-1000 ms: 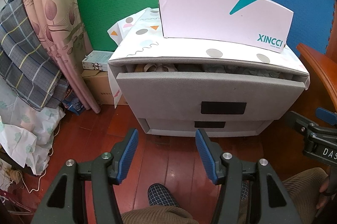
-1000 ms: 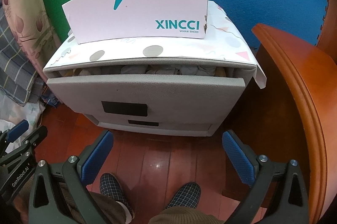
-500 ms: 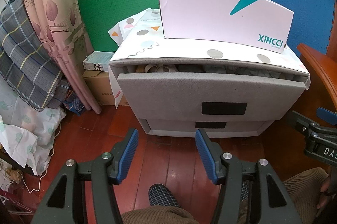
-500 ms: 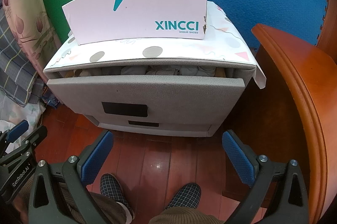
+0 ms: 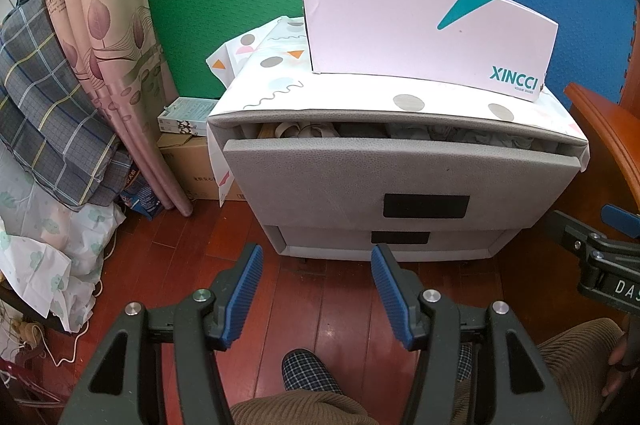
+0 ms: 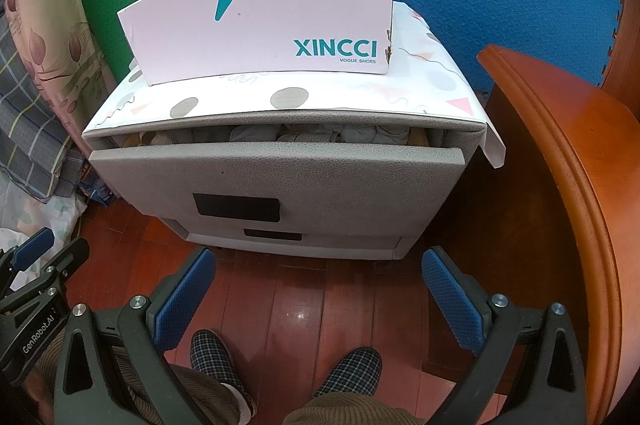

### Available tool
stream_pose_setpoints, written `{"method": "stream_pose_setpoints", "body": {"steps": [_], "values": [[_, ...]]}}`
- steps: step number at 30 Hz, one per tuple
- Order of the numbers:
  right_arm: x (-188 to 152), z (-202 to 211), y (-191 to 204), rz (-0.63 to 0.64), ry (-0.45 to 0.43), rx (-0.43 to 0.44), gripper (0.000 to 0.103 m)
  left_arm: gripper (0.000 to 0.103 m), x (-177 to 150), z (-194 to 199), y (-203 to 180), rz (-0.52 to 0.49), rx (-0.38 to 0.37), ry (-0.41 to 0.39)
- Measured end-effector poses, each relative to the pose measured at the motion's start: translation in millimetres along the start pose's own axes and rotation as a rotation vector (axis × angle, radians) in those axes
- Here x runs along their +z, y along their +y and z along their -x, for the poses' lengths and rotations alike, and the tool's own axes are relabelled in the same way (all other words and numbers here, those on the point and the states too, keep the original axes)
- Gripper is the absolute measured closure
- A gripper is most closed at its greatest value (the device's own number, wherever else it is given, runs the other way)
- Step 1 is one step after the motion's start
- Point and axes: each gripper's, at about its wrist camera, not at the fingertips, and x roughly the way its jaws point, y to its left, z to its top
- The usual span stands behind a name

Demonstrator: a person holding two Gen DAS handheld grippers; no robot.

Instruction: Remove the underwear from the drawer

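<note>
While both grippers hover low over the wooden floor [image 6: 312, 305], the top drawer [image 5: 396, 185] ahead of the jaws stands slightly pulled out, with crumpled pale underwear [image 6: 308, 136] showing in the gap under the cabinet top. Left gripper [image 5: 316, 293]: jaws apart, holding nothing. Right gripper [image 6: 318, 299]: jaws wide apart, holding nothing. A pink shoe box [image 6: 264, 21] sits on the cabinet above the drawer. Left view alone shows a curtain [image 5: 108, 41] and cardboard boxes [image 5: 186, 153] left of the jaws; right view alone shows curved wooden furniture [image 6: 568, 161] to the right.
</note>
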Motion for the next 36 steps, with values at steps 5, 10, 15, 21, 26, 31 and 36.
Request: {"method": "stream_pose_setpoints", "body": {"steps": [5, 10, 15, 21, 26, 31, 36], "values": [[-0.2, -0.2, -0.3, 0.0, 0.0, 0.0, 0.001, 0.045, -0.1, -0.1, -0.1, 0.001, 0.0, 0.0], [-0.1, -0.3, -0.6, 0.0, 0.0, 0.001, 0.001, 0.045, 0.1, -0.2, 0.5, 0.007, -0.004, 0.004], [0.4, -0.6, -0.6, 0.0, 0.001, 0.001, 0.001, 0.045, 0.1, -0.5, 0.2, 0.01, -0.006, 0.006], [-0.2, -0.5, -1.9, -0.003, -0.001, 0.004, 0.001, 0.045, -0.1, -0.5, 0.6, 0.011, -0.005, 0.006], [-0.4, -0.3, -2.5, -0.006, -0.001, 0.005, 0.001, 0.045, -0.5, -0.7, 0.7, 0.015, -0.008, 0.007], [-0.9, 0.2, -4.3, -0.012, -0.001, 0.01, 0.001, 0.045, 0.5, -2.6, 3.9, 0.034, -0.04, 0.019], [-0.9, -0.4, -5.7, -0.017, 0.003, 0.016, 0.001, 0.045, 15.4, -13.9, 22.0, 0.139, -0.155, 0.062]]}}
